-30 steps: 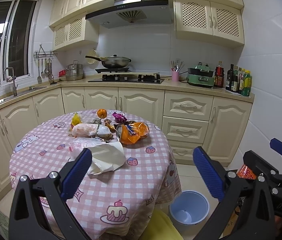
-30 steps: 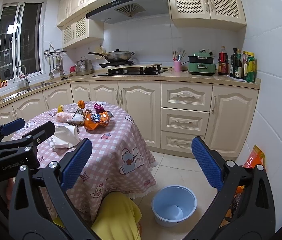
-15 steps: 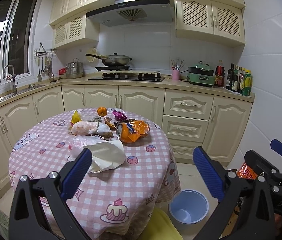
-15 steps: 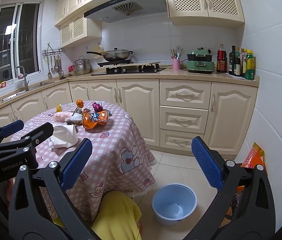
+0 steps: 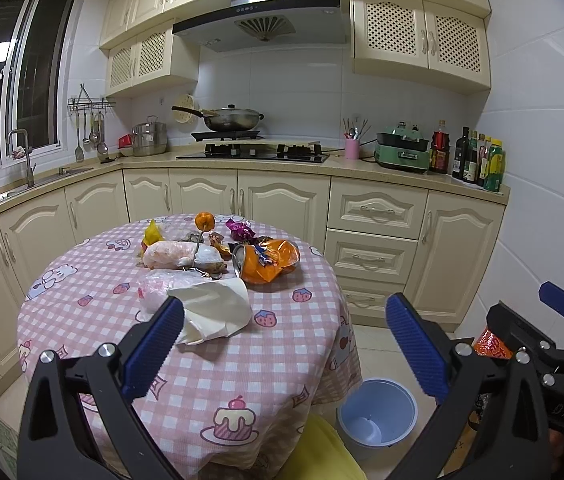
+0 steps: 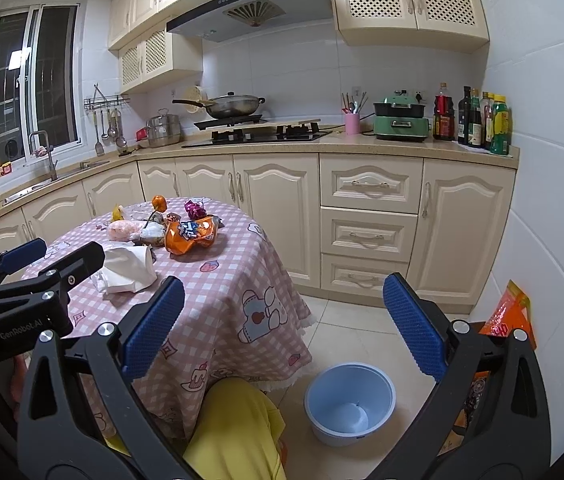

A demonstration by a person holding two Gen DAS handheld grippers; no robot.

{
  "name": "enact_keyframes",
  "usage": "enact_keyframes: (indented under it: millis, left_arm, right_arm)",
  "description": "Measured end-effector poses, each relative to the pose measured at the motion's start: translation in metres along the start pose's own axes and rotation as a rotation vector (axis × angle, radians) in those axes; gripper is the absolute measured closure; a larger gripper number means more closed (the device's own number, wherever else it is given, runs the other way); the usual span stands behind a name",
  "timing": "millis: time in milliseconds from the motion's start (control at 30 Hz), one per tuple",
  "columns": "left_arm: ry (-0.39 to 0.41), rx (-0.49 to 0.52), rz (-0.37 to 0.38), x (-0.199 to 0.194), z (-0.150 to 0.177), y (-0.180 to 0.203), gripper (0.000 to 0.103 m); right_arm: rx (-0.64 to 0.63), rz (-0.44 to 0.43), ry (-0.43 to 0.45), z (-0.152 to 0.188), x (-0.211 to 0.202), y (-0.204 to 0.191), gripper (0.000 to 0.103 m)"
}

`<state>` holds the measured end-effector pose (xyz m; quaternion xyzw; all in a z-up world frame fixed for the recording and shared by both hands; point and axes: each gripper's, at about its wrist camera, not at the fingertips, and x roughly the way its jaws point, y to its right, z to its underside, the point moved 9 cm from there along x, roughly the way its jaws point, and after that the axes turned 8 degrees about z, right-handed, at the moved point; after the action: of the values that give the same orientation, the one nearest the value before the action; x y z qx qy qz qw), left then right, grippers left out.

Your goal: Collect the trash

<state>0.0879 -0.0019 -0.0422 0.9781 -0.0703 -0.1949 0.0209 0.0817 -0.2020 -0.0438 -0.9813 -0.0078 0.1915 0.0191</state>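
Both wrist views have shifted only slightly over the last second: the round bench with the pink checked cloth (image 5: 209, 364) sits a little higher in the left view, and the trash on it lies as before.

Two grippers are present. The left gripper (image 5: 282, 344) has its jaws spread wide and empty, above the near bench edge. The right gripper (image 6: 282, 324) has its jaws spread wide and empty, above the floor beside the bench.

One light-blue plastic bin (image 6: 350, 402) stands on the tiled floor just beside the bench, open and apparently empty.

Trash on the bench, counted:
- one crumpled white paper sheet (image 5: 215, 310), nearest the left gripper;
- one clear plastic bag (image 5: 161, 290), touching the paper;
- one orange foil snack bag (image 5: 269, 262), lying open on its side;
- one pale pink filled bag (image 5: 169, 254);
- one purple foil wrapper (image 5: 239, 230);
- one yellow wrapper (image 5: 151, 234);
- one small orange round item on a stick (image 5: 204, 221).

Smaller scraps between these cannot be told apart.

View differences: the right view alone shows the whole bin rim, the hanging cloth side and the full orange packet by the wall (image 6: 508, 312). The left view alone shows the bench top nearly whole. Each view shows the other gripper at its edge.
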Motion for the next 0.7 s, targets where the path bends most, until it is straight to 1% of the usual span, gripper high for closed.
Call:
enact_keyframes:
  millis: [700]
  left_arm:
    - [-0.011, -0.008, 0.0, 0.0028, 0.0025, -0.0023, 0.004]
  right_arm:
    - [-0.007, 0.002, -0.001, 0.0022, -0.003, -0.003, 0.005]
